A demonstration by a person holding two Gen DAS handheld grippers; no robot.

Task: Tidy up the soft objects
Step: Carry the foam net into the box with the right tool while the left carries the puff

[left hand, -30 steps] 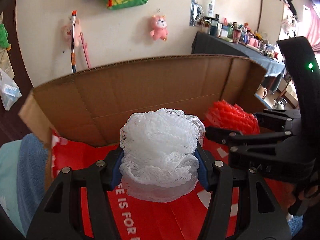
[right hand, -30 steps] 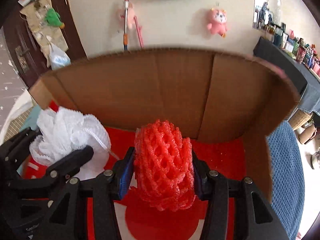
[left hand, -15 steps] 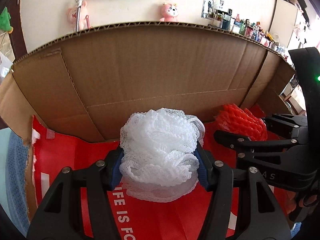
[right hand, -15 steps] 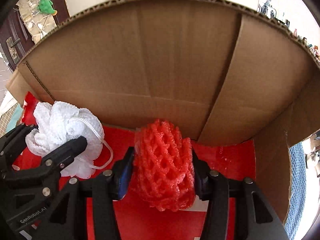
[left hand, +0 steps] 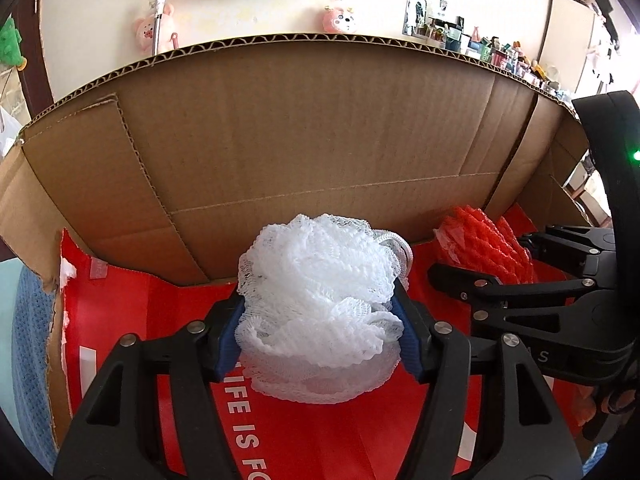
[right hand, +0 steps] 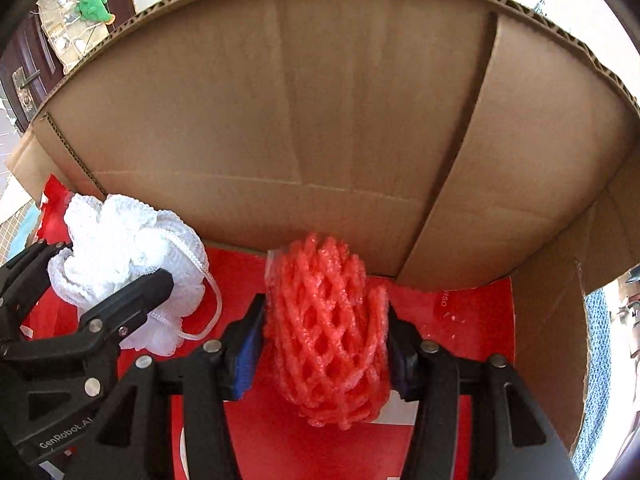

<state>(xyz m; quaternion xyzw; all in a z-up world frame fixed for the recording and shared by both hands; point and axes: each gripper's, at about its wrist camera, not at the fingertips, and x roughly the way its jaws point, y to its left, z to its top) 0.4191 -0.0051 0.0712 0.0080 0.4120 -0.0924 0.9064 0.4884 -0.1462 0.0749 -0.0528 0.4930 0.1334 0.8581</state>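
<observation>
A white mesh bath puff [left hand: 316,280] sits between the blue pads of my left gripper [left hand: 320,334], low over the red floor of a cardboard box [left hand: 320,140]. The left jaws are opening, though the pads still touch the puff on both sides. To its right, my right gripper [right hand: 324,344] is shut on a red foam net [right hand: 324,300], also low inside the box [right hand: 280,120]. In the right wrist view the puff [right hand: 120,248] and left gripper [right hand: 100,268] appear at the left, a white cord trailing from the puff. The left wrist view has the red net [left hand: 480,248] at the right.
The box's tall brown back wall stands close ahead of both grippers, and its right side wall [right hand: 560,280] is near the red net. A blue knitted cloth [left hand: 32,340] lies outside the box on the left. Plush toys [left hand: 340,20] hang on the far wall.
Both grippers have come down into the box, so its back wall now fills most of each view. The left jaws stand slightly wider around the puff. The red net stays gripped.
</observation>
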